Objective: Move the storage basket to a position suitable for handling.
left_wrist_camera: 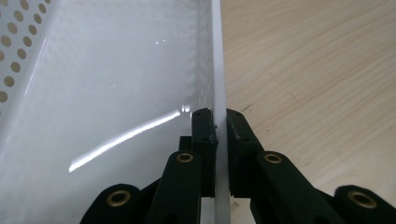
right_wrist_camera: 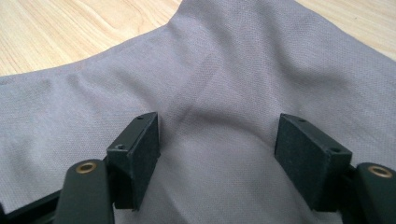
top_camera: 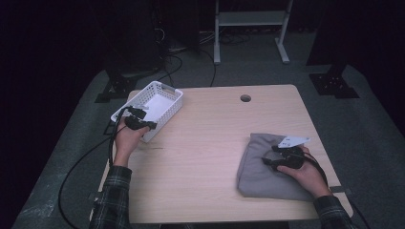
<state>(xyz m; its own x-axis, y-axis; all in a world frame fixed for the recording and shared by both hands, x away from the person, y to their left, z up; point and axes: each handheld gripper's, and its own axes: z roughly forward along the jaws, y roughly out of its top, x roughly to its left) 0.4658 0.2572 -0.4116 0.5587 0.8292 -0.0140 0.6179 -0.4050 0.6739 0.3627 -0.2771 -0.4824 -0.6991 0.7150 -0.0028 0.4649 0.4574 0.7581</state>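
Perforated white plastic basket wall pinched by left tool.

A white perforated plastic basket sits on the light wooden table at its far left corner, overhanging the edge there. A folded grey cloth lies on the table at the near right, well apart from the basket. A small round hole lies in the tabletop near the far edge, between them and behind the cloth.
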